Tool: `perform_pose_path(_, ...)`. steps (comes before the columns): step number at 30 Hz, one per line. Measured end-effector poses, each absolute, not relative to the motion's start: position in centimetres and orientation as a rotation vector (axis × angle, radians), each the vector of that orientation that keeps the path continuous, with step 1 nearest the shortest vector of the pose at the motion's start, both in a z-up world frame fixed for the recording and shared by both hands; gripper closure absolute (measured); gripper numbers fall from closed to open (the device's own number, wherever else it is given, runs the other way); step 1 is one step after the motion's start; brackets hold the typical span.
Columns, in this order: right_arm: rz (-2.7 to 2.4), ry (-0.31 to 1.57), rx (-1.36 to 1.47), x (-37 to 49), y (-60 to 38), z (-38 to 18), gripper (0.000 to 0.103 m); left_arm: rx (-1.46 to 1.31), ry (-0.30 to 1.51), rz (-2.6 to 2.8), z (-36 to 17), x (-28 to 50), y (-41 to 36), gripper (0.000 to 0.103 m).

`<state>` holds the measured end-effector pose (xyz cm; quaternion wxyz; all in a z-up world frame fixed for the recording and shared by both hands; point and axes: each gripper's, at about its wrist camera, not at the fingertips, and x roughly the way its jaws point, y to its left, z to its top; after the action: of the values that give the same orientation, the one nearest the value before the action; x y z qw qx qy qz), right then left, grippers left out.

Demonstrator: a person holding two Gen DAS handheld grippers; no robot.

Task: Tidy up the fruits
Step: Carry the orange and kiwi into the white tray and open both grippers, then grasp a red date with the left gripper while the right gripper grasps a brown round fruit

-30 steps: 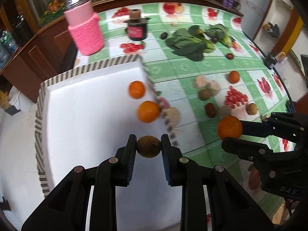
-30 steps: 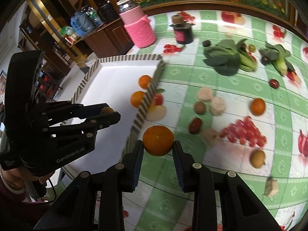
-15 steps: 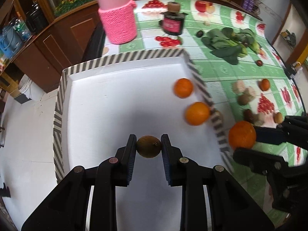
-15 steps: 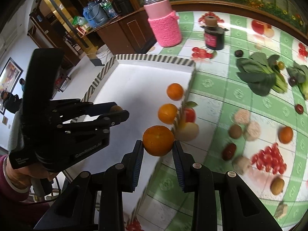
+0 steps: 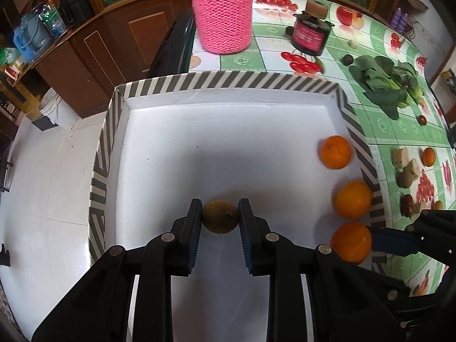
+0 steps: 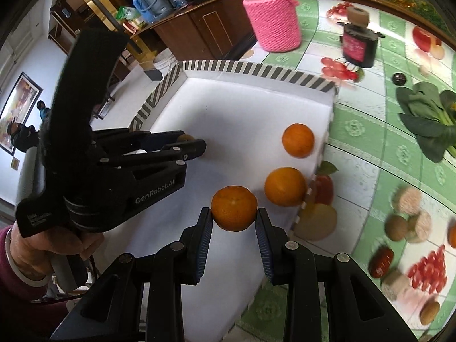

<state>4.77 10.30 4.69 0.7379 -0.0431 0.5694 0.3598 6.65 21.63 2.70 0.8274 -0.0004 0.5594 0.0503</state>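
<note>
Left wrist view: white tray [image 5: 176,148] with grey-striped rim fills the middle. Two oranges lie inside by its right wall, far orange [image 5: 335,152] and near orange [image 5: 353,199]; rest of the floor is bare. Left gripper [image 5: 220,219] is clamped tight on a brown kiwi [image 5: 220,217], pads pressing both sides, held over the tray's near half. Right gripper [image 5: 367,240] comes in from the right edge holding a third orange [image 5: 351,242] at the tray's near right corner. Beyond the tray on the green fruit-print tablecloth [image 5: 399,131]: pink knitted jar [image 5: 221,17], dark jar with pink label [image 5: 310,34], leafy greens [image 5: 384,85], more small fruit [image 5: 404,179] to the right. Tray wall stands between the oranges and that loose fruit.

Right wrist view: right gripper [image 6: 234,217] is closed narrow on the orange [image 6: 234,211], both pads on it, over the tray [image 6: 228,108] floor just inside its right wall. Near orange [image 6: 285,185] sits just right of the held one, apart; far orange [image 6: 298,140] further back. Left gripper [image 6: 191,144] reaches in from the left, kiwi [image 6: 185,137] barely showing between its fingers; a hand [image 6: 54,242] in a maroon sleeve grips its handle. Outside the wall: pink jar [image 6: 272,25], dark jar [image 6: 358,46], greens [image 6: 427,116], blurred loose fruit [image 6: 396,228] on the cloth [image 6: 359,131].
</note>
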Motion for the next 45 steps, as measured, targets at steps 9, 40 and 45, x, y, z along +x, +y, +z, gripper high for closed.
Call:
perform_pose_path(9,0.783,1.252,-0.144,5.5,12.2,3.3,0.07,0.006,1.173,0.131,2.7,7.3,22.2,0.08)
perform_pose_path(40,0.642,1.167,-0.051,2.8,3.0,8.1,0.056,0.02,1.107,0.055,6.8,4.0,16.8,0.037)
perform_pose_path(45,0.563,1.182,-0.024,1.6,-1.0,7.7,0.055,0.04,1.109,-0.014,7.1,3.3,13.6,0.037)
